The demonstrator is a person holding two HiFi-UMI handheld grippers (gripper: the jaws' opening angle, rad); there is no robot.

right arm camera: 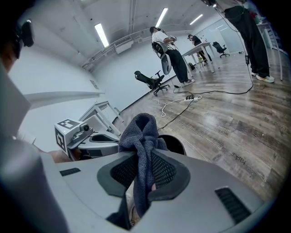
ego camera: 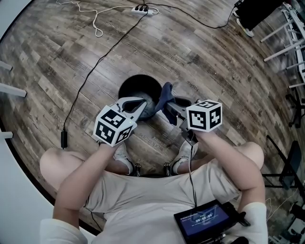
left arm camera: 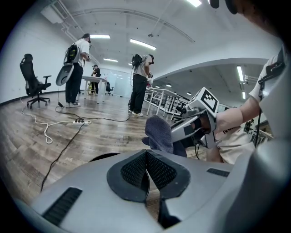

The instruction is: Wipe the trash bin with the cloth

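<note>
A round black trash bin (ego camera: 138, 90) stands on the wood floor just ahead of my feet. My right gripper (ego camera: 164, 106) is shut on a dark blue-grey cloth (ego camera: 165, 94), which bunches up above its jaws beside the bin's right rim. In the right gripper view the cloth (right arm camera: 143, 136) hangs pinched between the pads (right arm camera: 163, 170), with the bin (right arm camera: 176, 144) just behind. My left gripper (ego camera: 144, 106) is shut with nothing in it and points over the bin's near rim. From the left gripper view its jaws meet, and the cloth (left arm camera: 159, 134) shows ahead of them.
A power strip (ego camera: 141, 8) with black and white cables lies on the floor beyond the bin. Metal racks (ego camera: 291, 38) stand at the far right. Several people (left arm camera: 75, 68) stand far off by tables, near an office chair (left arm camera: 34, 82). A screen device (ego camera: 205, 221) hangs at my waist.
</note>
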